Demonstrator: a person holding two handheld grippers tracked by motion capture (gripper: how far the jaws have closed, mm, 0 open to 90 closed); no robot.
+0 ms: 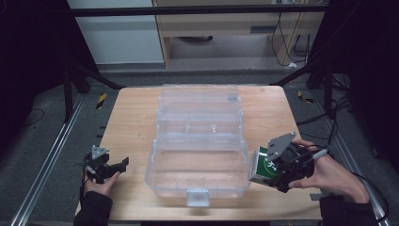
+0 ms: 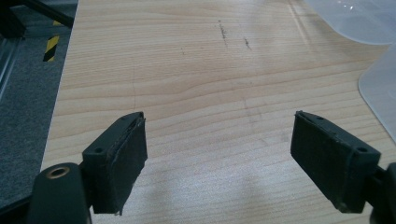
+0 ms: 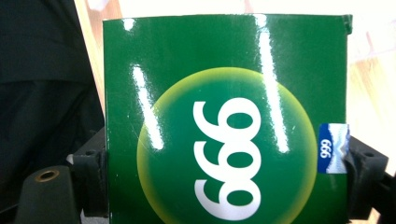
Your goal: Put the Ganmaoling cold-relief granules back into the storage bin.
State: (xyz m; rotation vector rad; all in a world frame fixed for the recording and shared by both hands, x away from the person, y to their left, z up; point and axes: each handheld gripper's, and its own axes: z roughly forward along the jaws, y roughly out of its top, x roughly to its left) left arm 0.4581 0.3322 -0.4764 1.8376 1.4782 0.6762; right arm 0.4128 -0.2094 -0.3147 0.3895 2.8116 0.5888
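High view shows the person's right hand [image 1: 335,175] at the near right edge of the wooden table [image 1: 136,127], forearm coming in from the bottom, with the right gripper [image 1: 268,172] pointed left toward the clear plastic box [image 1: 197,141]. Its jaws are clamped on a green carton [image 1: 263,165], held just beside the box's near right corner and above the tabletop. Right gripper view has the green carton [image 3: 224,121] close up between the two black jaws, one pressing each side; a pale yellow-edged circle bears white digits reading upside down, and a small blue and white label sits at the carton's right edge.

On the other side, the left hand [image 1: 99,181] rests near the table's near left corner, well apart from the box, with the left gripper [image 1: 123,165] aimed right. Left gripper view shows the left gripper [image 2: 217,154] with its jaws spread wide and nothing between them, bare wood grain beneath, and a clear edge of the box [image 2: 378,93] at the far right.

The box sits open at the table's middle, its lid tipped back and a latch on the near wall.
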